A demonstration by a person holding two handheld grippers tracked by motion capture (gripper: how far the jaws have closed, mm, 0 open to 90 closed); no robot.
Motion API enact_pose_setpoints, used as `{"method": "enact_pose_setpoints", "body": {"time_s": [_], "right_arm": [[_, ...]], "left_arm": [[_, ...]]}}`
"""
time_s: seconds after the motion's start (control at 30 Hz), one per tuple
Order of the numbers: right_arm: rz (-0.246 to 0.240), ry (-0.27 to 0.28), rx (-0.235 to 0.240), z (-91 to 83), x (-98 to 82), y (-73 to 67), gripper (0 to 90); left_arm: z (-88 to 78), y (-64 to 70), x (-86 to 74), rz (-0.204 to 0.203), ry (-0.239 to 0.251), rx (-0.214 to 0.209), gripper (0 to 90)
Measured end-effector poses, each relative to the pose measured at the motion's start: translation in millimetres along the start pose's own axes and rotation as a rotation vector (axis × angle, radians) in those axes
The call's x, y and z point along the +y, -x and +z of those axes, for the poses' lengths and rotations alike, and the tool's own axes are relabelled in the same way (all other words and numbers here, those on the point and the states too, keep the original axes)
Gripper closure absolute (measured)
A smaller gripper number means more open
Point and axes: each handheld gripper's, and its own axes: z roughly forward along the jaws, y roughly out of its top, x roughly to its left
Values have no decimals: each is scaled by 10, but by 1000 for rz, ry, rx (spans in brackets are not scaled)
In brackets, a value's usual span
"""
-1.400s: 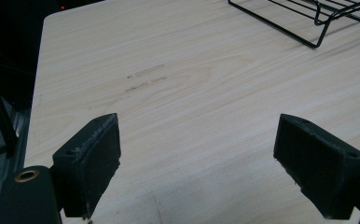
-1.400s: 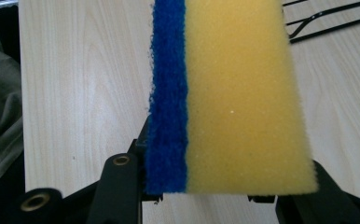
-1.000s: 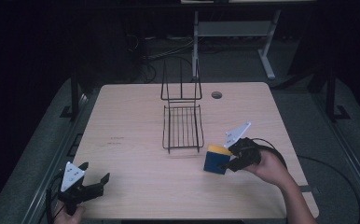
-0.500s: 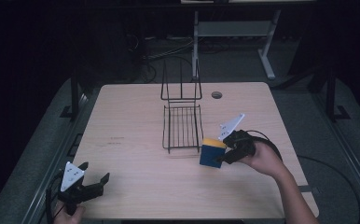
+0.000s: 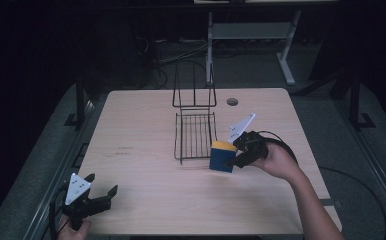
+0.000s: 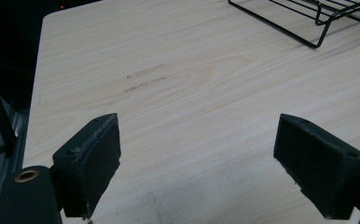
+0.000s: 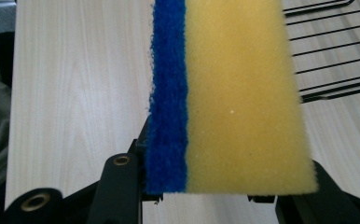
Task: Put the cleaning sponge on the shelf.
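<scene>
A yellow sponge with a blue scouring side [image 5: 222, 156] [image 7: 234, 98] hangs just above the wooden table, beside the front right corner of the black wire rack [image 5: 195, 132]. My right gripper [image 5: 233, 161] is shut on it, with the jaws pressing on both faces in the right gripper view. The rack's wires [image 7: 327, 56] run behind the sponge at the right there. Near the table's front left corner my left gripper [image 5: 101, 192] stands open, its pads [image 6: 92, 163] wide apart over bare wood with nothing between them.
The rack's upright back [image 5: 194, 90] rises at the table's middle rear. A round cable hole [image 5: 232, 101] lies right of it. The rack's near corner [image 6: 308, 28] shows at the top of the left gripper view. Dark floor and a white frame [image 5: 251, 35] lie beyond.
My right gripper has carried the sponge leftward and a little up, closer to the rack's front corner. The left gripper has kept still.
</scene>
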Motion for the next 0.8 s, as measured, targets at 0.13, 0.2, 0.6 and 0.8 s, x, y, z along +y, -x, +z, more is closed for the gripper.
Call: {"method": "enact_pose_setpoints", "body": {"time_s": [0.13,0.2,0.6,0.8], "right_arm": [[-4,0,-1,-19,61,32,563],[-7,3,3,-23,88,63,563],[-6,7,3,-11,210,178,563],[-4,5,2,-5,274,266,563]], "left_arm": [[-1,0,2,0,-2,-1,141],[-2,0,1,1,-1,-3,141],[-3,-2,2,0,0,-1,141],[-9,-10,0,-3,2,-2,141]]}}
